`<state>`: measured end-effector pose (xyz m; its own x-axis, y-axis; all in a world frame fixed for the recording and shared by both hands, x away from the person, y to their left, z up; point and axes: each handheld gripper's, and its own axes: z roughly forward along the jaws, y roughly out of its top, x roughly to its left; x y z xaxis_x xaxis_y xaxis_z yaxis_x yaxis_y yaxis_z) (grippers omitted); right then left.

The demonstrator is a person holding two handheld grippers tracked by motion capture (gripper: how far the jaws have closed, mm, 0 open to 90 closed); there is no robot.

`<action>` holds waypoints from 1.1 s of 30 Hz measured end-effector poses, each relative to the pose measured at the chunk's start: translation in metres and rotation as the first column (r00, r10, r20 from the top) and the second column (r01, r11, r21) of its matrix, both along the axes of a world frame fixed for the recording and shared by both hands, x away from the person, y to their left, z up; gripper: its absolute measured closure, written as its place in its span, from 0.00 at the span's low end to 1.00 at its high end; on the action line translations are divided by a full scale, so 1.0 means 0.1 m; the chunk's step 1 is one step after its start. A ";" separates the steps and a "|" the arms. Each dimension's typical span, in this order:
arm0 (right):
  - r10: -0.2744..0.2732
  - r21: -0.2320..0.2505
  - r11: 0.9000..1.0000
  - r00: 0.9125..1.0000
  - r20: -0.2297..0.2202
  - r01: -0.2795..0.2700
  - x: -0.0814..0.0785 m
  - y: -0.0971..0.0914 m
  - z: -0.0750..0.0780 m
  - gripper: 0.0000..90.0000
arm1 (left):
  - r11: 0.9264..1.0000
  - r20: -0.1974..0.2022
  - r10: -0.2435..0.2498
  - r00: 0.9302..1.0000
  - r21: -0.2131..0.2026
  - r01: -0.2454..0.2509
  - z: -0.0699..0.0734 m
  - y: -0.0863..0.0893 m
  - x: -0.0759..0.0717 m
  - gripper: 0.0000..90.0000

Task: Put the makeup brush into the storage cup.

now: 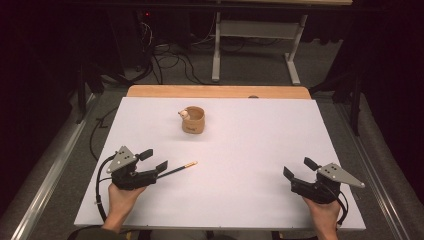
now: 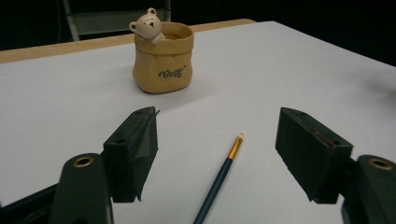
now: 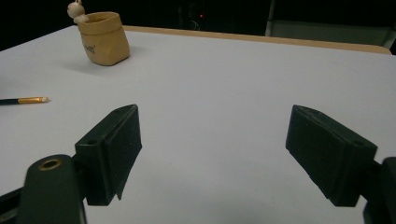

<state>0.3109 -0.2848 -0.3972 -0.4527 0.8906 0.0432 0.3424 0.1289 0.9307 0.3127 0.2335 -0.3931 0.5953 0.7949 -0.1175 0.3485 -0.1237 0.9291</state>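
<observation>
A tan sack-shaped pot (image 1: 193, 120) with a small bear figure (image 1: 184, 114) on its rim stands upright on the white tabletop (image 1: 250, 150), back of centre. A dark pencil with a gold band and pale tip (image 1: 177, 170) lies flat at the front left. My left gripper (image 1: 154, 160) is open, its jaws either side of the pencil's rear end without pressing on it. In the left gripper view the pencil (image 2: 222, 177) lies on the table between the wide jaws, the pot (image 2: 163, 58) beyond. My right gripper (image 1: 299, 168) is open at the front right, holding nothing.
A wooden strip (image 1: 220, 91) borders the table's far edge. Beyond it are a metal desk frame (image 1: 252, 37) and cables on the floor. In the right gripper view the pot (image 3: 102, 39) and the pencil's tip (image 3: 25, 100) lie far to the left.
</observation>
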 end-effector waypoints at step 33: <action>0.002 -0.003 1.000 1.000 0.003 -0.002 -0.04 0.01 -0.01 0.24 | 1.000 0.003 -0.002 1.000 0.005 0.002 0.01 -0.01 -0.01 0.33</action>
<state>0.3065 -0.2843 -0.3978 -0.4547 0.8898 0.0397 0.3395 0.1320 0.9313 0.3118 0.2328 -0.3924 0.5974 0.7941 -0.1114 0.3453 -0.1293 0.9295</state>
